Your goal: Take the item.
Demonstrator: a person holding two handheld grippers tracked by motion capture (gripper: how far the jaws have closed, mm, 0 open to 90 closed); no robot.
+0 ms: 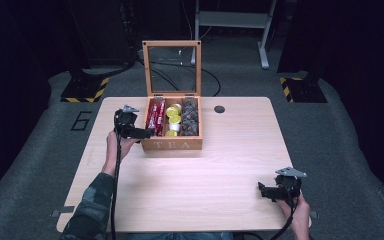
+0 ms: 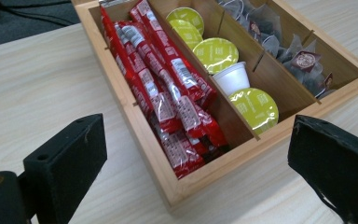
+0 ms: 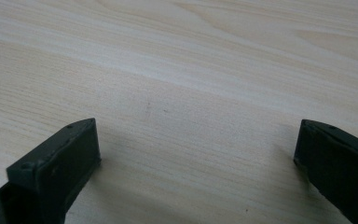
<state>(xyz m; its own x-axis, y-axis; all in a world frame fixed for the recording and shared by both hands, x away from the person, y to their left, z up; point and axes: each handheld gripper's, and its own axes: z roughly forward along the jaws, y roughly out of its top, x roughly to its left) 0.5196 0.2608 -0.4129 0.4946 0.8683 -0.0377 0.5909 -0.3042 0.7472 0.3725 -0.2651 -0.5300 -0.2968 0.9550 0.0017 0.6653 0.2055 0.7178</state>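
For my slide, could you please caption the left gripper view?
Open jaws facing the wooden tea box of red sachets.

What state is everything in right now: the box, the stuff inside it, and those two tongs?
Tea box: lid up, open.
Red sachets: lying stacked in one outer compartment.
Yellow-lidded capsules: sealed, in the middle compartment; one white cup upturned.
Tea bags: in the other outer compartment.
Left tongs: open, at the box.
Right tongs: open, empty.

"tea" on wooden box (image 1: 172,145) front, "6" on floor (image 1: 82,120)
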